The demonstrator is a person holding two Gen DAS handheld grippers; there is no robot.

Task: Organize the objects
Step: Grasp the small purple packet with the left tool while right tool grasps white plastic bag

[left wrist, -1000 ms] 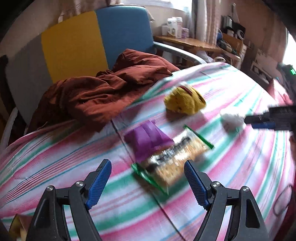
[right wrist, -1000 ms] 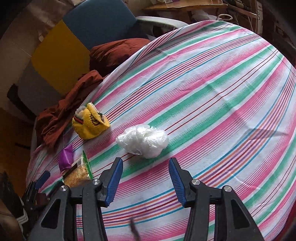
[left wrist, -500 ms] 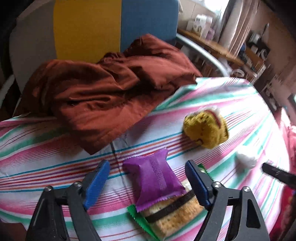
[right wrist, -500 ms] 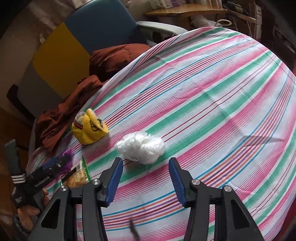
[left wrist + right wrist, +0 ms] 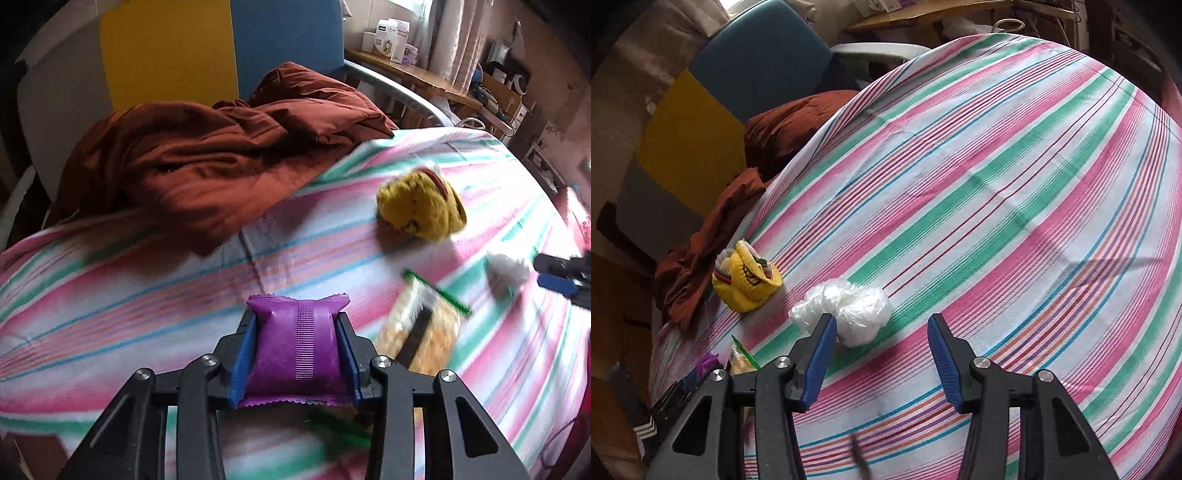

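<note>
My left gripper [image 5: 295, 332] is shut on a purple snack packet [image 5: 297, 349], its blue pads pressing both sides. Just right of it a clear snack bag with green ends [image 5: 424, 328] lies on the striped cloth, blurred. Farther back sits a yellow plush toy [image 5: 421, 210], with a crumpled white plastic bag [image 5: 504, 271] to its right. In the right wrist view my right gripper [image 5: 882, 343] stands open with nothing between its fingers. The plastic bag [image 5: 849, 310] lies just beyond its left finger, and the plush toy [image 5: 746, 280] sits farther left.
A rust-brown blanket [image 5: 207, 162] is heaped at the far left edge of the striped tablecloth [image 5: 997, 177], against a yellow and blue chair back [image 5: 221, 48]. A wooden shelf with boxes [image 5: 391, 33] stands behind. The left gripper [image 5: 683, 387] shows at the right wrist view's lower left.
My left gripper moved onto the purple packet and closed on it, lifting it off the snack bag. The right gripper shifted slightly nearer the plastic bag and stayed open.
</note>
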